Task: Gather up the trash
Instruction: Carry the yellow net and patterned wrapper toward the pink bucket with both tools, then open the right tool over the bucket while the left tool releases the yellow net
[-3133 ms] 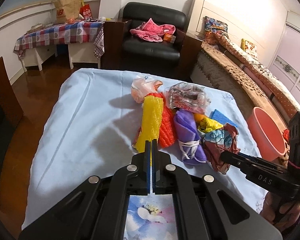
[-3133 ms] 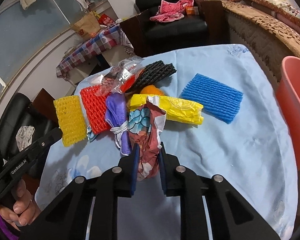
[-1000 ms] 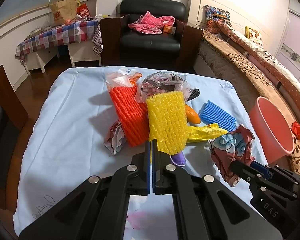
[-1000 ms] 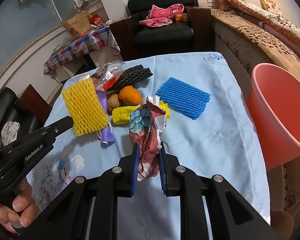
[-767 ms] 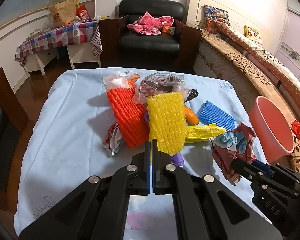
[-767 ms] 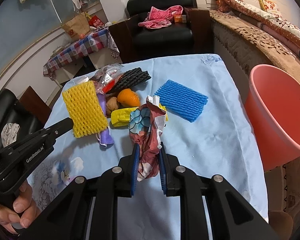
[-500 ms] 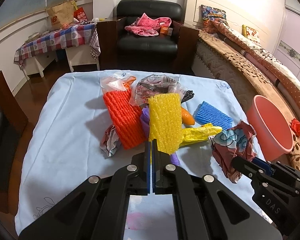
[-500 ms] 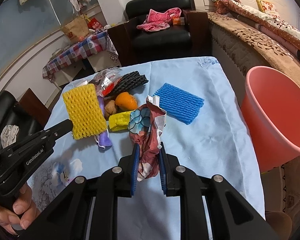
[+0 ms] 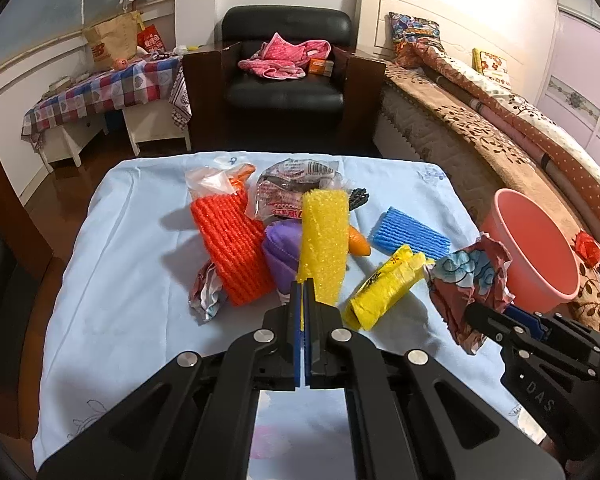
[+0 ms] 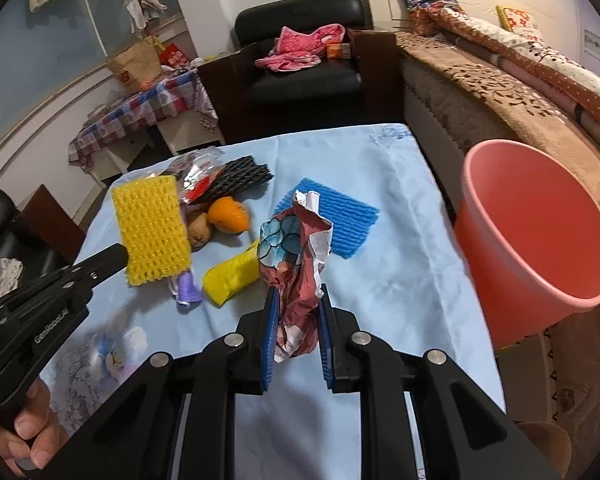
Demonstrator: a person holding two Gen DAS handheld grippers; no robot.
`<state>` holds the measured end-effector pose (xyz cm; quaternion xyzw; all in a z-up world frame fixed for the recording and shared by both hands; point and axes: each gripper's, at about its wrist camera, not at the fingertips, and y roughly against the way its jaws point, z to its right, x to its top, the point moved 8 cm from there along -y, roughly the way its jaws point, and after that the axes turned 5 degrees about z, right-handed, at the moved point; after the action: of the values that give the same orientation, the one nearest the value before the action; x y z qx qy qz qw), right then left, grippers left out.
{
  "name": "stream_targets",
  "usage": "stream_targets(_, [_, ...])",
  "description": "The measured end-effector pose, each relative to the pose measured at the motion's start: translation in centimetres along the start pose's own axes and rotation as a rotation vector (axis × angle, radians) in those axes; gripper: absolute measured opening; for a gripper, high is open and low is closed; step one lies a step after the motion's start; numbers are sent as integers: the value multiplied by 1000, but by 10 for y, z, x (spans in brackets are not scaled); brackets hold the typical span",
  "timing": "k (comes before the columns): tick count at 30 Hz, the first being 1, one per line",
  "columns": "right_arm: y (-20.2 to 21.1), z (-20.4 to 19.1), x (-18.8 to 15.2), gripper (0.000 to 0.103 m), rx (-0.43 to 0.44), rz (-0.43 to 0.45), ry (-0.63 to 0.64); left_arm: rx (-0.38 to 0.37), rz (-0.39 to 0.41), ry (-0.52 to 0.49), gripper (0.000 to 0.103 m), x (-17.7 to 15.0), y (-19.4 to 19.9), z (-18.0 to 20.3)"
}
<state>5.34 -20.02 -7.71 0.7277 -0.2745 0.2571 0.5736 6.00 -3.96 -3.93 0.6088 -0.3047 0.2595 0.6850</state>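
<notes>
My left gripper (image 9: 302,292) is shut on the lower edge of a yellow foam net (image 9: 323,244), held up above the table; the same yellow foam net (image 10: 152,228) shows in the right wrist view. My right gripper (image 10: 296,312) is shut on a crumpled floral wrapper (image 10: 296,264), lifted off the cloth and also seen as the floral wrapper (image 9: 470,280) at the right of the left wrist view. A pink bucket (image 10: 540,240) stands off the table's right edge. An orange foam net (image 9: 232,248), a blue foam net (image 9: 410,236) and a yellow bag (image 9: 384,294) lie on the table.
The table has a light blue cloth (image 9: 132,280). On it also lie a purple bag (image 9: 280,248), a clear snack wrapper (image 9: 288,194), a black foam net (image 10: 240,178), an orange (image 10: 228,214) and a walnut (image 10: 199,232). A black armchair (image 9: 286,80) and a long sofa (image 9: 500,136) stand beyond.
Both grippers have lifted slightly and drawn back with their items. The pink bucket appears larger and nearer in the right wrist view. The purple bag now lies on the table beside the yellow bag.
</notes>
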Motion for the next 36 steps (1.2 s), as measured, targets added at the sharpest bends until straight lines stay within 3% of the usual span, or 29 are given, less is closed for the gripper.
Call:
stream_targets(21, [22,32,14,18,-178,90,29,-31,28,-66,0,9,6,32])
stream_targets(36, [40,76,26,18,-224,138,-35,-135,91,-131,0,32,13,82])
